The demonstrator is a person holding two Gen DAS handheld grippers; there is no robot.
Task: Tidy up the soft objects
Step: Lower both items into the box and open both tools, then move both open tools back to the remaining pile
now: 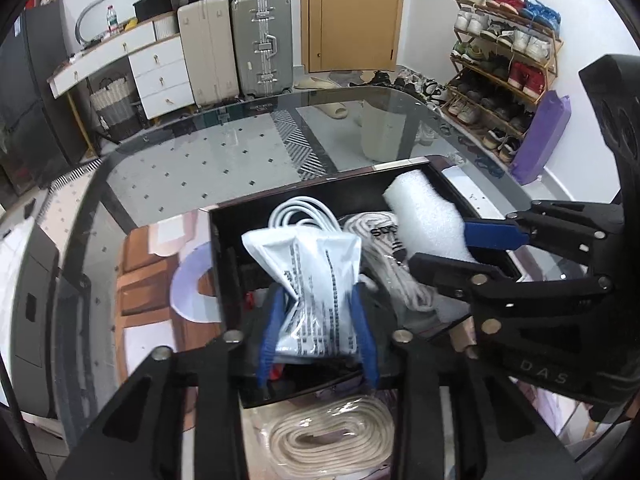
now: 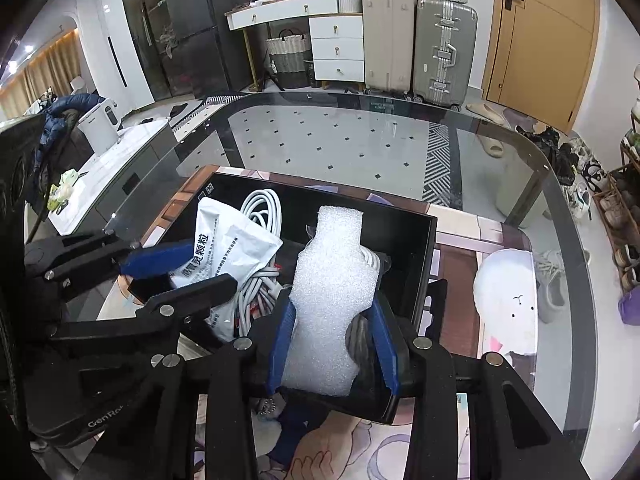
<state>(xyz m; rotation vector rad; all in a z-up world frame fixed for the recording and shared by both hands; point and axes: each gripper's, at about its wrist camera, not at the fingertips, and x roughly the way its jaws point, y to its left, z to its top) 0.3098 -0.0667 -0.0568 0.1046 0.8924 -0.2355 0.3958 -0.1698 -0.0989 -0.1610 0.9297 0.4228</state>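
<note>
A black box (image 1: pixel 224 236) (image 2: pixel 424 264) stands on a printed mat on the glass table. My left gripper (image 1: pixel 318 320) is shut on a white printed pouch (image 1: pixel 316 280) (image 2: pixel 228 248) and holds it over the box. My right gripper (image 2: pixel 332 332) (image 1: pixel 452 246) is shut on a white foam piece (image 2: pixel 332 300) (image 1: pixel 424 216), also over the box. A white cable coil (image 1: pixel 300 212) (image 2: pixel 262 208) and a wrapped pale rope (image 1: pixel 396 276) lie inside the box under them.
A bagged cream rope coil (image 1: pixel 328 440) lies on the mat in front of the box. A white plush toy (image 2: pixel 508 300) lies on the mat to the right. The glass table (image 2: pixel 340 140) stretches beyond. Suitcases, drawers and a shoe rack (image 1: pixel 500 64) stand at the walls.
</note>
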